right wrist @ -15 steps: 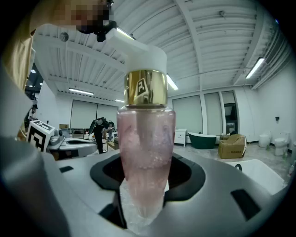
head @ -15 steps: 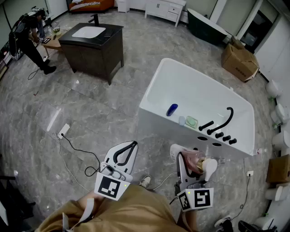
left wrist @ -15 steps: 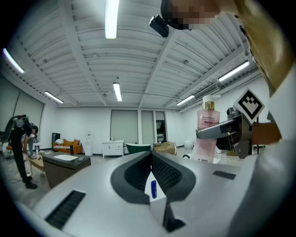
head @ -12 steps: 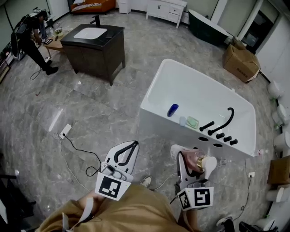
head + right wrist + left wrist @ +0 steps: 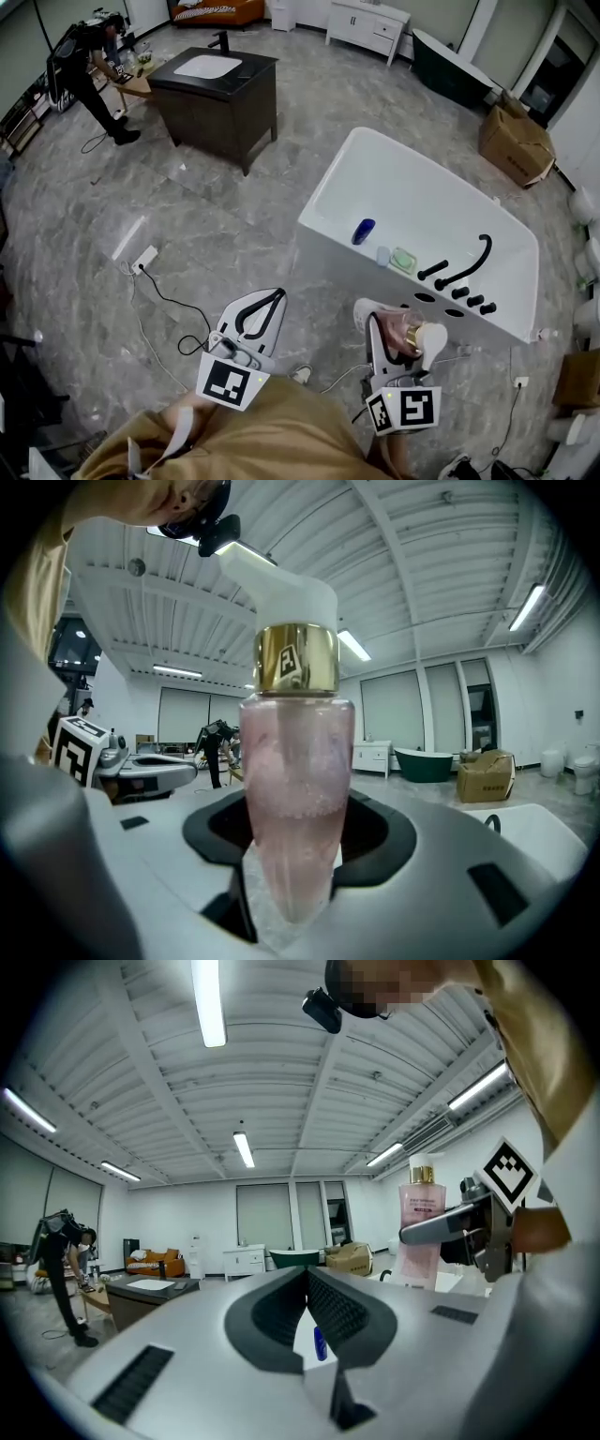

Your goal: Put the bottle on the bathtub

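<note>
Placement is not yet done. The bottle [image 5: 407,338], pink with a gold collar and a white cap, stands upright in the right gripper [image 5: 398,330] at the lower centre-right of the head view. The right gripper view shows the fingers [image 5: 375,841] standing wide and pressed on either side of the bottle's lower body [image 5: 296,789], so the hold appears firm. The left gripper [image 5: 272,300] sits at the lower centre-left. Its fingers [image 5: 281,1312] meet at the tips with nothing between them, and it is judged idle. The bathtub [image 5: 322,183] lies ahead in the centre-right of the frame, well apart from the bottle. On its near ledge are a blue item [image 5: 363,231], a pale green item [image 5: 403,260] and a black faucet set [image 5: 466,264]. What is left, in my judgement, is the whole approach to the tub, setting the bottle down on a bare stretch of the ledge, and the release. Against the earlier frame, both grippers keep the same place in the head view and the bottle stays clamped in the same pose. The surroundings have slid slightly rightward and downward: the dark vanity unit [image 5: 216,94] sits further right, the tub a little lower, and the person [image 5: 89,66] at the upper left shows more fully. This reads as a shift of the wearer's head or stance. The tub looks hardly any nearer.
</note>
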